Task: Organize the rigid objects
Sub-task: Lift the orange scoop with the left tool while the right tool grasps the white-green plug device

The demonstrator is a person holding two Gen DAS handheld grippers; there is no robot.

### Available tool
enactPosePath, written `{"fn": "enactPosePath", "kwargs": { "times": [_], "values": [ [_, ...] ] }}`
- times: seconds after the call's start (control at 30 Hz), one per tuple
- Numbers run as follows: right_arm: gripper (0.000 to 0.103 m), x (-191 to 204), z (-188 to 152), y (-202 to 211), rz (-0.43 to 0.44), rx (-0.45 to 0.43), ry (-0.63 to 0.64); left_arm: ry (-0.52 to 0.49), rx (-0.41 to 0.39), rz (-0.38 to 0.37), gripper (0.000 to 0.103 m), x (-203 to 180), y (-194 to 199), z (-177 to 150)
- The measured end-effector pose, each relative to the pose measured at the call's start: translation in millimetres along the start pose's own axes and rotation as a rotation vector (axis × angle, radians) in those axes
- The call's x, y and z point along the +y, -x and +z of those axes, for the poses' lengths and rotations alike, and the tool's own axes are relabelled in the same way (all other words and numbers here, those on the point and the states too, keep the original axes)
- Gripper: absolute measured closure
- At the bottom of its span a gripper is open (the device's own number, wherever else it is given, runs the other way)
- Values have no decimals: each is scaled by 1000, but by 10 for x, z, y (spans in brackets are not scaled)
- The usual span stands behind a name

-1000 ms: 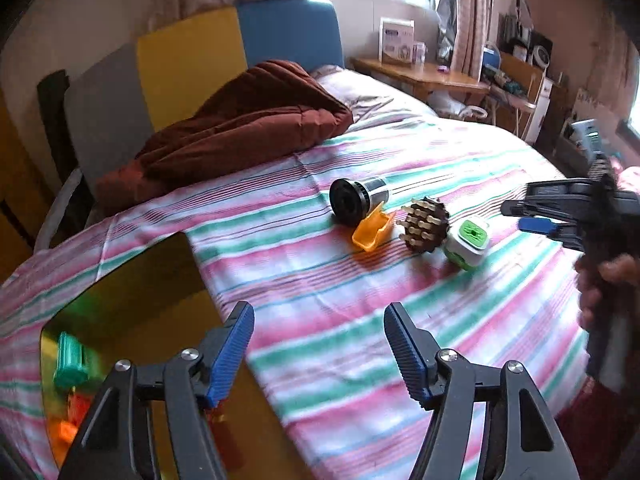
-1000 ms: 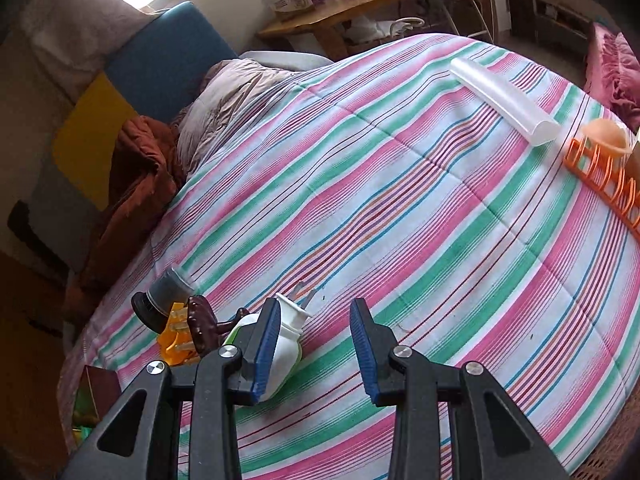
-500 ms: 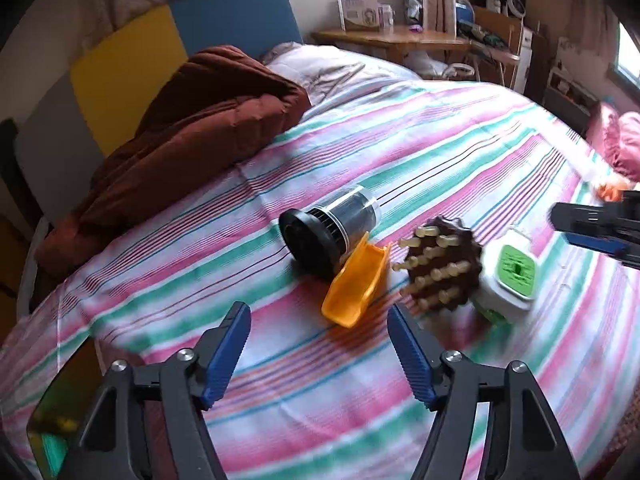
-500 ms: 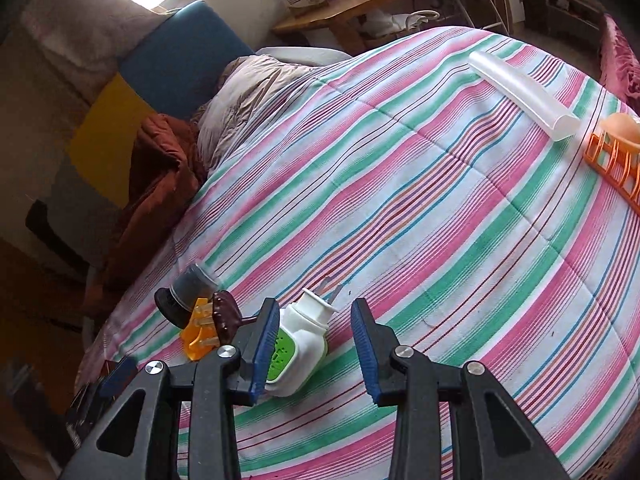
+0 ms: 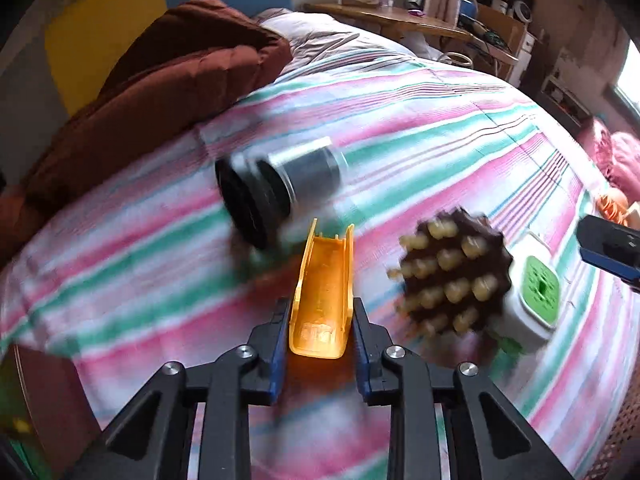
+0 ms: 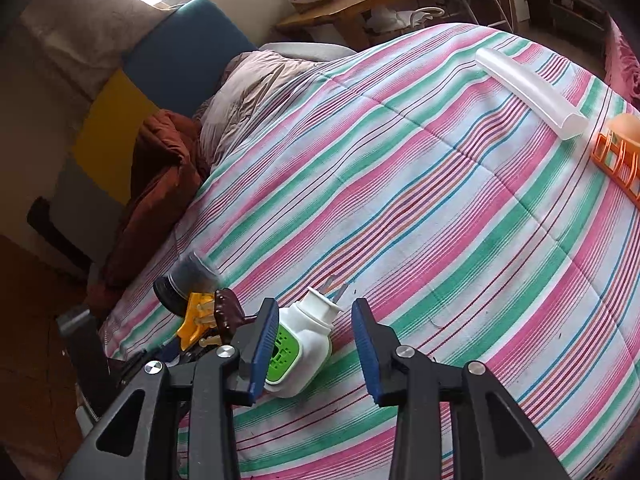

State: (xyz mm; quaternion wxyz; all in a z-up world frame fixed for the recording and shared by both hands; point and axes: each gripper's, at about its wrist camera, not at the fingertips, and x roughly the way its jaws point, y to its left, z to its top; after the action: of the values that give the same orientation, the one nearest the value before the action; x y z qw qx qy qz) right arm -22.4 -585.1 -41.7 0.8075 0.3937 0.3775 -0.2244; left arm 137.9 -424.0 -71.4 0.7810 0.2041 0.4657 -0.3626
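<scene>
Left tongs (image 5: 320, 320) clamp one orange scoop (image 5: 323, 292); right tongs (image 6: 316, 344) gape beside one white plug (image 6: 306, 350).

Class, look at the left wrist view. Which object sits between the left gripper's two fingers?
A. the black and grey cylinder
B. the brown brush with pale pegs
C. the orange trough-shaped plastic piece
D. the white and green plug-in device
C: the left gripper has its blue pads pressed on both side walls of the orange trough-shaped plastic piece; the other items lie apart on the striped bedcover.
</scene>
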Motion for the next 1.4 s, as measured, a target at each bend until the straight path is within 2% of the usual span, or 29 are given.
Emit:
{"fn": "enactPosePath", "kwargs": {
  "times": [0.23, 0.47, 0.63, 0.73, 0.83, 0.97, 1.23, 1.33, 1.4],
  "values": [
    [65, -81, -3, -34, -6, 12, -40, 50, 10, 4, 75, -243, 305, -518],
    [66, -162, 4, -62, 10, 26, -86, 52, -25, -13, 75, -531, 614, -1071],
    [65, -93, -24, -178, 70, 87, -67, 20, -56, -7, 75, -639, 768, -1366],
    [60, -36, -46, -257, 87, 125, -49, 14, -73, -15, 75, -658, 845, -1526],
    [57, 14, -65, -290, 103, 138, -40, 10, -84, -20, 75, -637, 899, -1638],
    [44, 66, -73, -294, 113, 132, -28, 17, -90, -33, 75, -606, 940, -1705],
    [41, 210, -106, -488, 34, 162, 58, 21, -103, -46, 75, -565, 969, -1785],
    [43, 297, -131, -495, 27, 164, 137, 22, -105, -57, 75, -555, 985, -1795],
    [56, 289, -125, -456, 36, 151, 135, 19, -105, -66, 75, -553, 1004, -1802]
  ]
}}
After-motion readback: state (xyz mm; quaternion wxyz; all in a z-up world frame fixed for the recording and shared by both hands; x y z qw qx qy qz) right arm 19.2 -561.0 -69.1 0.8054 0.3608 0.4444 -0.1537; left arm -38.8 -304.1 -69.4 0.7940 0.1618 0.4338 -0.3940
